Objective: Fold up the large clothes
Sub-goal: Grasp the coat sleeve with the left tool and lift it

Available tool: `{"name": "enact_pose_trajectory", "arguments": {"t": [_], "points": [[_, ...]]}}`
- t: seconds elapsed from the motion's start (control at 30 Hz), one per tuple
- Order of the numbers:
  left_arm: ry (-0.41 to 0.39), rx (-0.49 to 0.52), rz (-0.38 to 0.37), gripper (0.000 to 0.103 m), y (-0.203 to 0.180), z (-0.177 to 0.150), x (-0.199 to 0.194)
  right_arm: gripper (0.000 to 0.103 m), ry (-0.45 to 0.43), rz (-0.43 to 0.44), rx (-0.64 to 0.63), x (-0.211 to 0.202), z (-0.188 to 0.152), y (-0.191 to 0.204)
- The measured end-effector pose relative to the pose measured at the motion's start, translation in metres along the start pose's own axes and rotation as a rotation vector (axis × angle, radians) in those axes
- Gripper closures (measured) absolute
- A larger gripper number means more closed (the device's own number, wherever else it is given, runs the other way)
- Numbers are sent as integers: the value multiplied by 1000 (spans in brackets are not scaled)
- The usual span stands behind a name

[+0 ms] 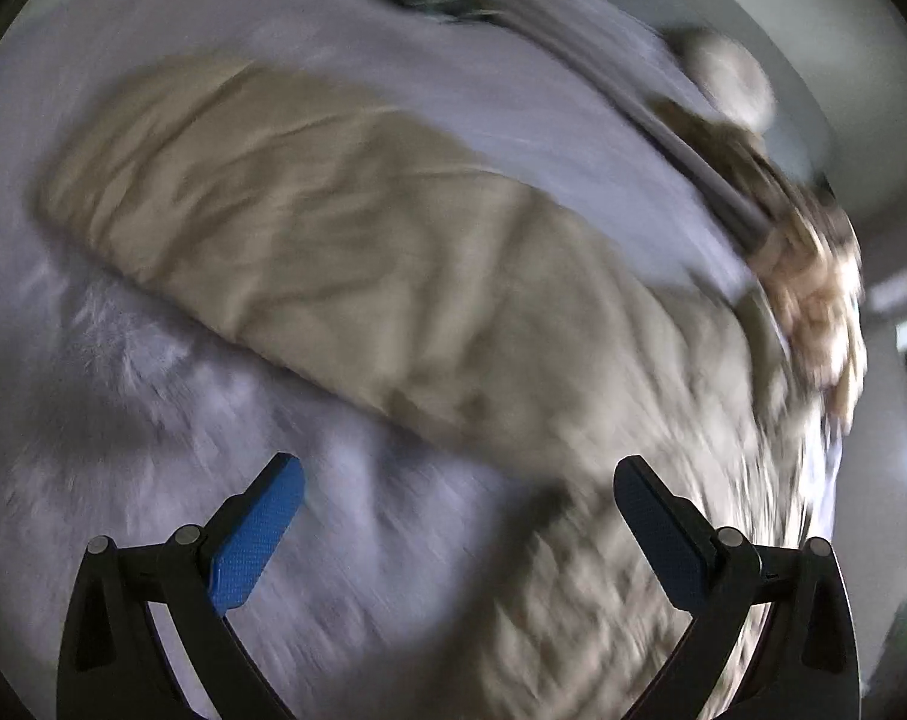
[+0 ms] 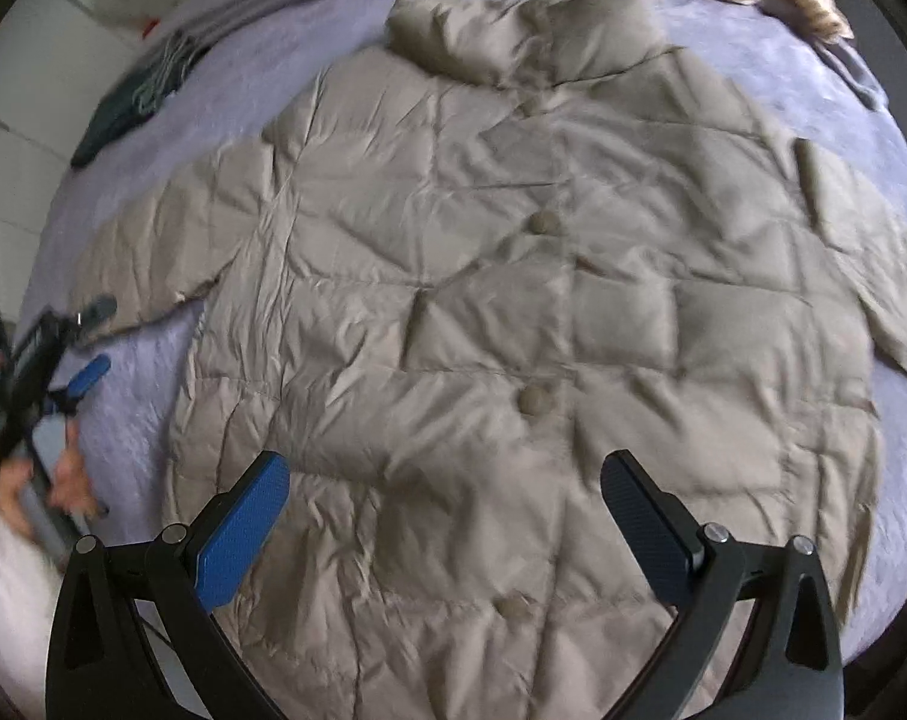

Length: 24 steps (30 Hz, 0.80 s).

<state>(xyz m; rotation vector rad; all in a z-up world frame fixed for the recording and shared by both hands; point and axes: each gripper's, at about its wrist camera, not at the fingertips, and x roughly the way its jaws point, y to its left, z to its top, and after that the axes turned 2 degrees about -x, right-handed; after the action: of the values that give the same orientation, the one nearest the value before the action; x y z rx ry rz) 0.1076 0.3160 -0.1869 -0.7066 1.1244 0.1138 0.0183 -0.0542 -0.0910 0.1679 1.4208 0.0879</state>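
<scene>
Quilted beige coat (image 2: 513,312) spread flat mid-frame on lilac bedspread (image 2: 843,78); left gripper (image 1: 459,498) wide, empty; right gripper (image 2: 444,492) wide, empty; puffy, slippery sleeve at centre left (image 2: 153,252) likely to spring back, spoiling fold.

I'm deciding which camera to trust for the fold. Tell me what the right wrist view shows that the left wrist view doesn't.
Only the right wrist view shows the whole quilted jacket spread flat, its buttons and collar, plus the left claw beside one sleeve. Only the left wrist view, badly blurred, shows that sleeve close up. Both show the lavender bedspread and a pair of open, empty fingers.
</scene>
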Motion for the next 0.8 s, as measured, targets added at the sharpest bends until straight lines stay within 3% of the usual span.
{"name": "enact_pose_trajectory", "arguments": {"t": [0.1, 0.3, 0.37, 0.4, 0.43, 0.5, 0.53, 0.6, 0.67, 0.8], "points": [[-24, -102, 6, 0, 35, 28, 18, 0, -14, 39, -11, 22, 9, 13], [-146, -139, 41, 1, 58, 83, 29, 0, -51, 129, 10, 58, 46, 37], [-179, -164, 61, 8, 61, 96, 34, 0, -75, 161, 7, 69, 61, 49], [-189, -173, 64, 29, 62, 104, 37, 0, -83, 180, 9, 73, 68, 55], [-191, -167, 60, 58, 66, 112, 41, 0, -96, 208, 13, 78, 76, 61], [-177, -136, -6, 95, 66, 120, 43, 0, -125, 261, 25, 85, 90, 73], [-182, -124, -6, 95, 63, 123, 39, 0, -137, 284, 33, 87, 96, 77], [-237, -16, 54, 95, 45, 123, 21, 19, -161, 333, 66, 94, 105, 85], [-283, 81, 80, 95, 28, 121, 0, 91, -138, 387, 110, 109, 115, 92], [-341, 218, 34, 95, -11, 116, -37, 95, -87, 492, 156, 142, 119, 109]]}}
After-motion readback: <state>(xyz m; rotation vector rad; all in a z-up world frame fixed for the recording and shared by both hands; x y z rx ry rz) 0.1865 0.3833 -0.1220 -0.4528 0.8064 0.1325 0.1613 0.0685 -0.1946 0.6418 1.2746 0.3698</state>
